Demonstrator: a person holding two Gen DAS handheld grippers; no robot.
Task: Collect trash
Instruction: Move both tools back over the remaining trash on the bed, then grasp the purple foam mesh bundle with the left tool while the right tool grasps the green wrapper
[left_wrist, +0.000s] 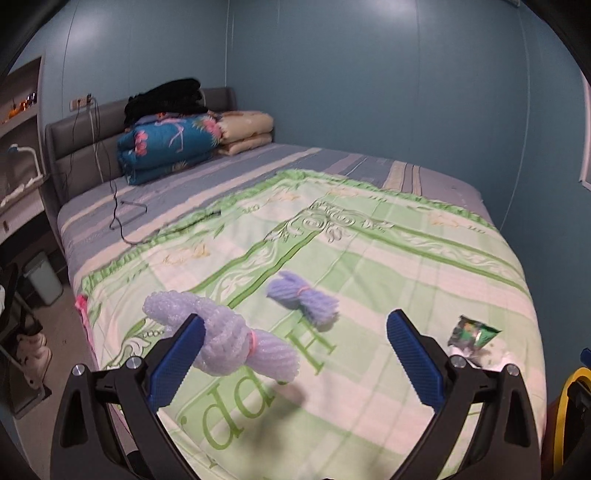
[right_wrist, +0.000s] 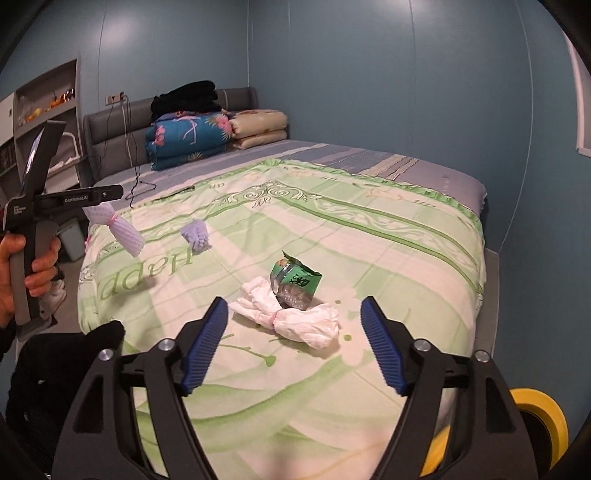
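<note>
Trash lies on the green patterned bedspread (left_wrist: 369, 258). A knotted lavender foam net (left_wrist: 225, 341) with a pink band sits just beyond the left finger of my left gripper (left_wrist: 295, 350), which is open and empty. Farther off lies a purple fringed bundle (left_wrist: 303, 299), and a green wrapper (left_wrist: 472, 330) lies to the right. My right gripper (right_wrist: 293, 314) is open, with a white crumpled tissue bundle (right_wrist: 295, 319) on the bed just ahead of its fingertips, untouched. A torn green carton (right_wrist: 295, 284) leans behind the tissue. A hand holds the left gripper (right_wrist: 110, 194) over the foam net (right_wrist: 118, 230).
Folded quilts (left_wrist: 173, 147) with black clothes on top rest against the grey headboard. A black cable (left_wrist: 122, 218) trails across the bed. A small bin (left_wrist: 42, 277) and shoes stand on the floor at the left. A yellow roll (right_wrist: 539, 417) sits by the bed's near right corner.
</note>
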